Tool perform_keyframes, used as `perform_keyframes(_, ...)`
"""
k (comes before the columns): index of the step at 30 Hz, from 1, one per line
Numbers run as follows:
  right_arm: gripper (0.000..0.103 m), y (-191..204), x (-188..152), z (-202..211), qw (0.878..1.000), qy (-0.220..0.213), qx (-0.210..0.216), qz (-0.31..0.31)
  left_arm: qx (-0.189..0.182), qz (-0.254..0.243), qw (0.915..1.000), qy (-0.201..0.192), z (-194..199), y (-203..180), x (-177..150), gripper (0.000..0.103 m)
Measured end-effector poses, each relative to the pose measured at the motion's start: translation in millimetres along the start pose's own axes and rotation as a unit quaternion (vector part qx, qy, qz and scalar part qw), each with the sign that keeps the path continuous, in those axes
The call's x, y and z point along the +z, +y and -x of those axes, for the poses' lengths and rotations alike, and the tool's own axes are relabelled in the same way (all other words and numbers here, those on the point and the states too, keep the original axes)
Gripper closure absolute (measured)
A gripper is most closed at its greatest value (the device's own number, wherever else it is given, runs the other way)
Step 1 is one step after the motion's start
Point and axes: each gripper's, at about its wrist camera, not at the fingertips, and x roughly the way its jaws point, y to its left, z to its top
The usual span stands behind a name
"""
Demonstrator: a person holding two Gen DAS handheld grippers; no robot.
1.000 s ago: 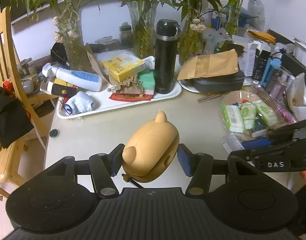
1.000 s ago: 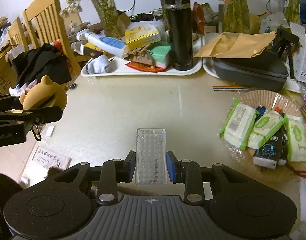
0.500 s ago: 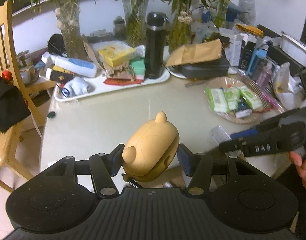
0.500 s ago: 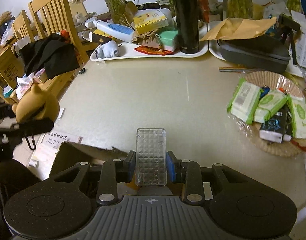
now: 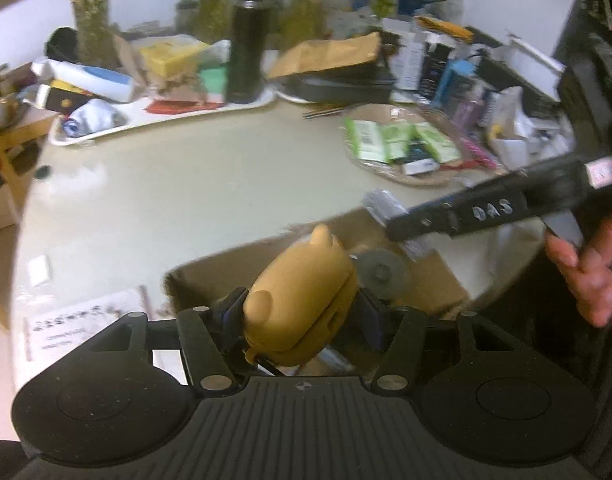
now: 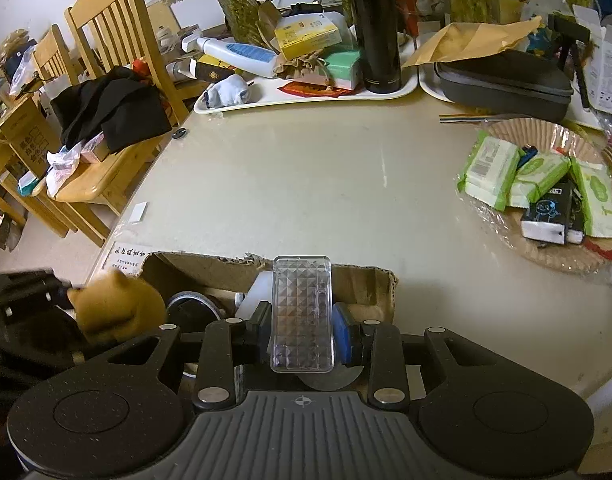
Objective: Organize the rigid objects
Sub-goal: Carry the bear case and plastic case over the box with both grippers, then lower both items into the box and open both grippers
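Note:
My left gripper (image 5: 301, 312) is shut on a tan bear-shaped case (image 5: 301, 300) and holds it above an open cardboard box (image 5: 434, 276) at the table's near edge. My right gripper (image 6: 301, 328) is shut on a clear studded plastic case (image 6: 301, 312) and holds it over the same box (image 6: 209, 268). The bear case (image 6: 117, 308) and the left gripper show at the left of the right wrist view. The right gripper with the clear case (image 5: 382, 206) shows at the right of the left wrist view. Inside the box lie a round metal tin (image 6: 193, 308) and a white item.
A beige table (image 6: 306, 184) carries a white tray (image 6: 306, 98) with a black flask (image 6: 376, 36), boxes and bottles. A wicker basket (image 6: 546, 196) of wipes packs stands at the right. A dark zip case (image 6: 502, 80) lies behind it. A wooden chair (image 6: 117, 80) with black clothing stands at the left.
Both grippers have drawn back from over the table towards its near edge. The cardboard box has come into view beneath both held cases.

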Motion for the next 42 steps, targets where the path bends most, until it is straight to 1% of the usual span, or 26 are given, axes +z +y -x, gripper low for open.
perform_keyframes(1, 0.068, -0.2, -0.4, 0.5, 1.0, -0.001, -0.001, -0.002, -0.003, -0.001, 1.0, -0.007, 1.6, -1.5, -1.6, 0.038)
perform_keyframes(3, 0.068, -1.0, -1.1, 1.0, 1.0, -0.002, -0.004, -0.006, -0.002, 0.001, 0.9998, -0.021, 7.5, -2.8, -4.0, 0.031)
perform_keyframes(7, 0.068, -4.6, -2.1, 2.7, 1.0, -0.005, -0.011, -0.015, 0.017, 0.007, 0.9992, -0.035, 16.9, -4.4, -6.6, 0.03)
perform_keyframes(14, 0.068, -6.7, -5.4, 2.8, 1.0, -0.002, -0.017, -0.02, 0.074, 0.002, 0.996, -0.05, 29.8, -6.1, -18.2, 0.03)
perform_keyframes(16, 0.068, -5.0, -6.7, 2.9, 1.0, -0.002, -0.016, -0.016, 0.084, 0.002, 0.9951, -0.053, 30.8, -6.1, -21.2, 0.03)
perform_keyframes(19, 0.068, -0.9, -9.1, 4.4, 1.0, -0.003, -0.011, -0.011, 0.089, 0.009, 0.9945, -0.054, 31.8, -5.1, -26.0, 0.03)
perform_keyframes(23, 0.068, 9.9, -11.9, 6.7, 1.0, -0.009, 0.01, 0.008, 0.091, 0.017, 0.9942, -0.054, 30.7, -3.5, -30.9, 0.03)
perform_keyframes(27, 0.068, 23.0, -15.2, 7.2, 0.999, -0.008, 0.028, 0.039, 0.097, 0.016, 0.9938, -0.052, 29.6, -3.1, -34.5, 0.03)
perform_keyframes(29, 0.067, 31.2, -17.3, 5.1, 0.997, 0.003, 0.037, 0.066, 0.097, 0.017, 0.9939, -0.049, 29.6, -2.4, -35.9, 0.03)
perform_keyframes(30, 0.064, 35.7, -18.8, 2.9, 0.996, 0.011, 0.037, 0.078, 0.097, 0.018, 0.9939, -0.048, 29.5, -2.0, -36.2, 0.03)
perform_keyframes(31, 0.053, 39.8, -20.1, 0.8, 0.995, 0.015, 0.03, 0.09, 0.098, 0.019, 0.9939, -0.048, 29.5, -1.6, -36.4, 0.03)
perform_keyframes(34, 0.035, 41.3, -19.8, 1.5, 0.995, 0.008, 0.018, 0.095, 0.1, 0.022, 0.9938, -0.044, 29.0, -0.4, -36.5, 0.03)
perform_keyframes(35, 0.032, 38.8, -18.6, 2.6, 0.996, 0.004, 0.018, 0.087, 0.1, 0.023, 0.9938, -0.042, 28.9, 0.0, -36.3, 0.03)
perform_keyframes(37, 0.022, 32.0, -16.9, 3.6, 0.998, -0.002, 0.014, 0.067, 0.102, 0.025, 0.9937, -0.04, 28.7, 0.7, -36.0, 0.03)
perform_keyframes(40, 0.009, 25.3, -15.7, 0.6, 0.999, 0.001, 0.0, 0.047, 0.106, 0.029, 0.9934, -0.034, 28.0, 1.8, -34.9, 0.03)
perform_keyframes(42, 0.005, 23.9, -15.8, -1.0, 0.999, 0.004, -0.011, 0.043, 0.109, 0.033, 0.9931, -0.029, 27.9, 2.4, -33.5, 0.03)
